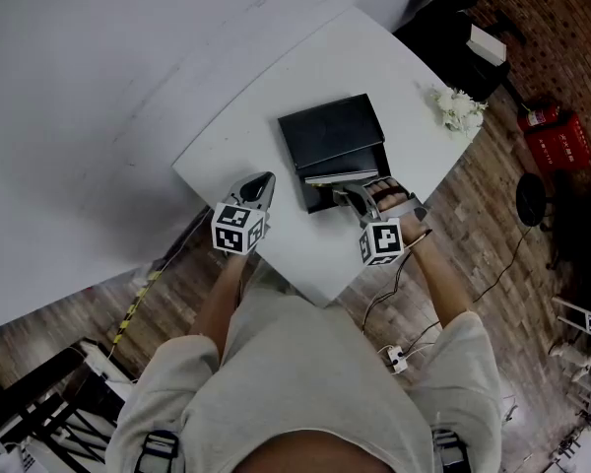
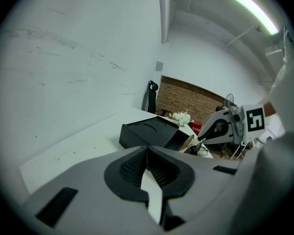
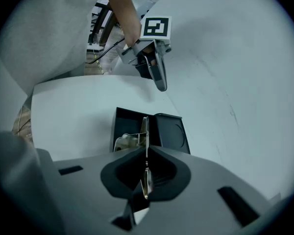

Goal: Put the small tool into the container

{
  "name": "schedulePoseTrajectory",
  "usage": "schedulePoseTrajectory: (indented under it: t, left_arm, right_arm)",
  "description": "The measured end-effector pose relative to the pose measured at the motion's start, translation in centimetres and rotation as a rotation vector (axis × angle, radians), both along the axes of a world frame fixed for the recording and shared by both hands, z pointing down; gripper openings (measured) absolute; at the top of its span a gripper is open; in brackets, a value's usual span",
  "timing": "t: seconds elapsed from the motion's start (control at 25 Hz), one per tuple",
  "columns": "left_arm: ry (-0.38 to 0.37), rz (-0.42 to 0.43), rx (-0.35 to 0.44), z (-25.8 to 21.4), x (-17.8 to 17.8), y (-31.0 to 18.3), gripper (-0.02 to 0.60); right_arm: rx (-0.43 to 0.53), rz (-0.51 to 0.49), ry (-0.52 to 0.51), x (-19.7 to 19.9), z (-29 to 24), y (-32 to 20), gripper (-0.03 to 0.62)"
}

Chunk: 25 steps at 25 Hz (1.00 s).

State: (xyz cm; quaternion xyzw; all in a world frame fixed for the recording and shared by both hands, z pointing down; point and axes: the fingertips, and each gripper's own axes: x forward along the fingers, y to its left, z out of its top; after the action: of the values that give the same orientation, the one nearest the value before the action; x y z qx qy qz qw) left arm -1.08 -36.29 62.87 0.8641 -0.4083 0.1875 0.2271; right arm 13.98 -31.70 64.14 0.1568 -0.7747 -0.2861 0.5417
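Silvery flat tool (image 3: 145,130), boxy black container (image 1: 330,131)

Head view looks steeply down from overhead, with the table (image 1: 374,67) at frame centre. Left gripper view sits low and faces across the table toward the container (image 2: 147,131), mid-frame. Right gripper view looks down on it from close by. All three views share the container.

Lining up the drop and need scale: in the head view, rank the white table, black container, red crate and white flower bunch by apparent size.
1. white table
2. black container
3. red crate, though it lies farther from the camera, so its real size is unsure
4. white flower bunch
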Motion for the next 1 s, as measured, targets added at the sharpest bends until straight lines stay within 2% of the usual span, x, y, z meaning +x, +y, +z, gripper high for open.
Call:
schedulePoseTrajectory:
  t: [0.24, 1.0]
  left_arm:
    - [-0.005, -0.003, -0.002, 0.2, 0.0, -0.5, 0.014]
    - [-0.026, -0.019, -0.031, 1.4, 0.0, -1.5, 0.014]
  right_arm:
    - [0.035, -0.052, 0.058, 0.3, 1.3, -0.4, 0.005]
    - [0.030, -0.046, 0.035, 0.3, 3.8, -3.0, 0.005]
